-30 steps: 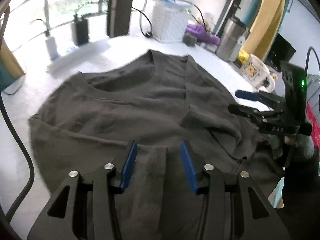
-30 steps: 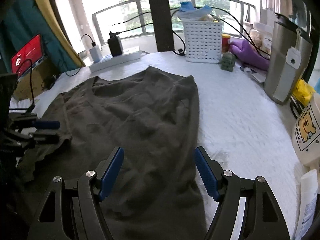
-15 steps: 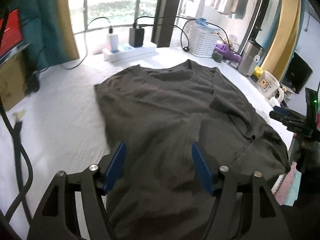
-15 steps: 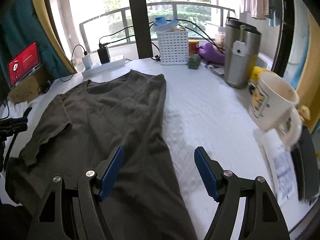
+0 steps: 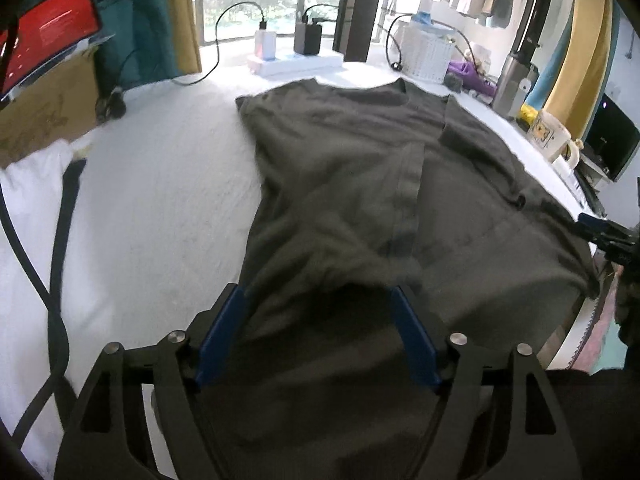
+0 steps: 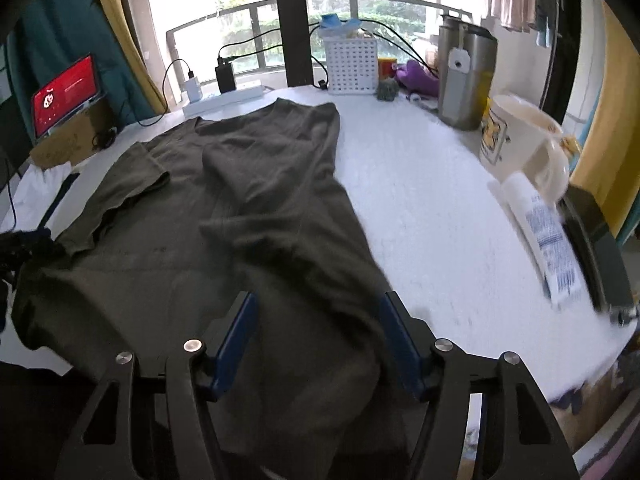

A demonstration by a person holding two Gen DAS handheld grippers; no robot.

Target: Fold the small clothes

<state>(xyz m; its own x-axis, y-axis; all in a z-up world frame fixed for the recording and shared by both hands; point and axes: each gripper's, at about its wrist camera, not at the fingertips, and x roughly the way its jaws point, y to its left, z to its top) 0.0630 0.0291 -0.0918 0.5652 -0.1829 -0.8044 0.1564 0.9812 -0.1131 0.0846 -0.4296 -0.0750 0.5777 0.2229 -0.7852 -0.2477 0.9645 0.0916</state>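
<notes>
Both sleeves now lie folded over the shirt (image 5: 360, 184); left hand-held gripper (image 5: 320, 336) and right hand-held gripper (image 6: 318, 338), jaws wide, have retreated toward the 6 o'clock hem, likely for the lengthwise fold.

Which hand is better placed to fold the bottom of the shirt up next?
Neither clearly: both the left tongs and right tongs are open at the hem of the shirt, one toward each side.
</notes>
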